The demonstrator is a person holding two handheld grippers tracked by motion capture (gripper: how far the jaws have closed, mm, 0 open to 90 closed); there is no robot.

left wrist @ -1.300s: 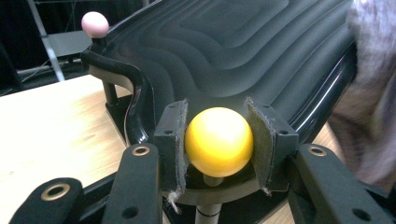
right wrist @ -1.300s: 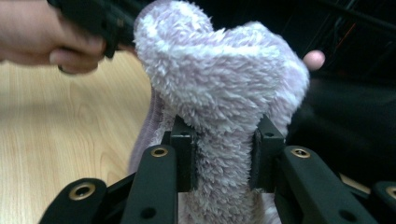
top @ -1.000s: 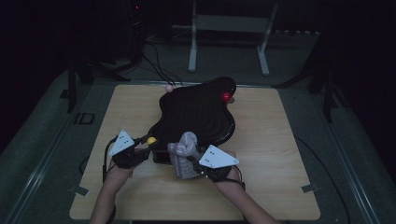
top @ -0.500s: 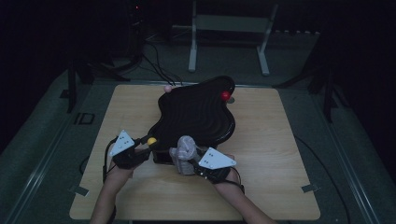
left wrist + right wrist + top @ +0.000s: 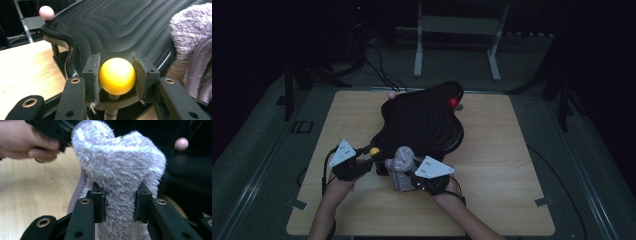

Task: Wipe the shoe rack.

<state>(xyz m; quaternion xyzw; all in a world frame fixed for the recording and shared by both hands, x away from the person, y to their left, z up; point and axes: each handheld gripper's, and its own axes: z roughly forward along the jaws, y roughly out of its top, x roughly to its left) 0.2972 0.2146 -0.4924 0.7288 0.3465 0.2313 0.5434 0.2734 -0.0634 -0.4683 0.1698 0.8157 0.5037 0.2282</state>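
In the high view, a black, wavy-ribbed, glossy plastic rack (image 5: pixel 424 122) is seen on the pale wooden worktop (image 5: pixel 497 195), with a red ball knob (image 5: pixel 454 102) at its far edge and a pink ball knob (image 5: pixel 390 94) at its far left corner. The left gripper (image 5: pixel 364 159) is held at the rack's near left corner on a yellow ball knob (image 5: pixel 374 150), and the right gripper (image 5: pixel 408 176) is held just beside it with a fluffy lilac fleece cloth (image 5: pixel 401 164) against the near rim. Compared with the earlier high-view frames, the cloth is carried lower and closer to the rim, while the left gripper is unchanged in place. In the left gripper view, the yellow ball knob (image 5: pixel 117 76) is seen clamped between the pads, with the cloth (image 5: pixel 192 50) lying at the right on the ribbed surface. The knob is judged hard, smooth and slippery, so it is best taken across its widest part, as here. In the right gripper view, the cloth (image 5: pixel 117 170) is seen pinched at a narrow waist by the jaws, its bulk bulging above. It is judged light, soft and easily squashed, so a bunched fold is best gripped firmly.
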